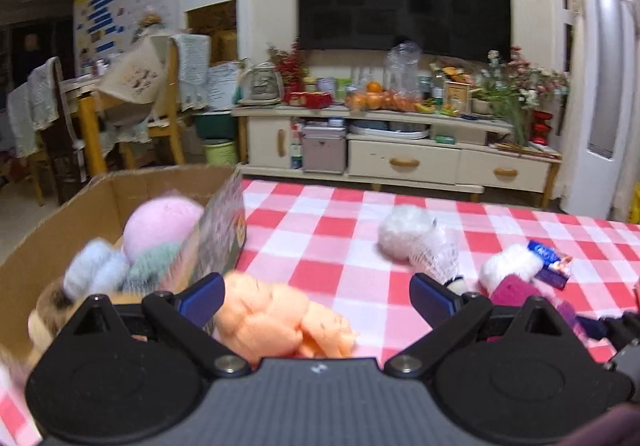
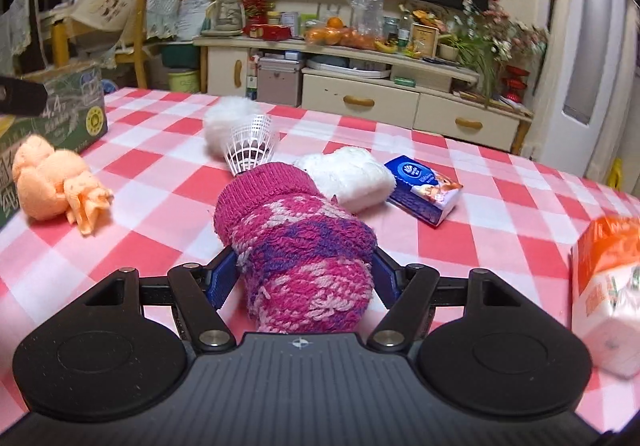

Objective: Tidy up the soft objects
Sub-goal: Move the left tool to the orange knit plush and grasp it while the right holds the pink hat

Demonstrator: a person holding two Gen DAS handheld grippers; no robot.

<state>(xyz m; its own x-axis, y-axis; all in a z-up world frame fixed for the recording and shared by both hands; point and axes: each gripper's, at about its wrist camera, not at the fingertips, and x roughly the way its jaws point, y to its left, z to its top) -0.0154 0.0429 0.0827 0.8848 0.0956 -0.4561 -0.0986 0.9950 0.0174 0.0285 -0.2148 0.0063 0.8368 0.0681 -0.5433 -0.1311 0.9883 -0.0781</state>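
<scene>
My right gripper (image 2: 304,278) is shut on a pink and purple knitted sock (image 2: 296,242); its blue pads press the sock from both sides just above the checked tablecloth (image 2: 160,221). My left gripper (image 1: 318,294) is open. An orange plush toy (image 1: 280,322) lies between its fingers, close to the left pad and apart from the right one. Left of it, an open cardboard box (image 1: 80,201) holds a pink ball (image 1: 160,224) and blue and green fluffy pieces. The sock (image 1: 512,290) also shows at the right of the left wrist view.
On the cloth lie a white fluffy ball (image 2: 228,121), a shuttlecock (image 2: 252,145), a white plush piece (image 2: 352,177) and a blue tissue pack (image 2: 424,189). An orange and white pack (image 2: 608,286) stands at the right edge. A TV cabinet (image 1: 400,157) stands beyond the table.
</scene>
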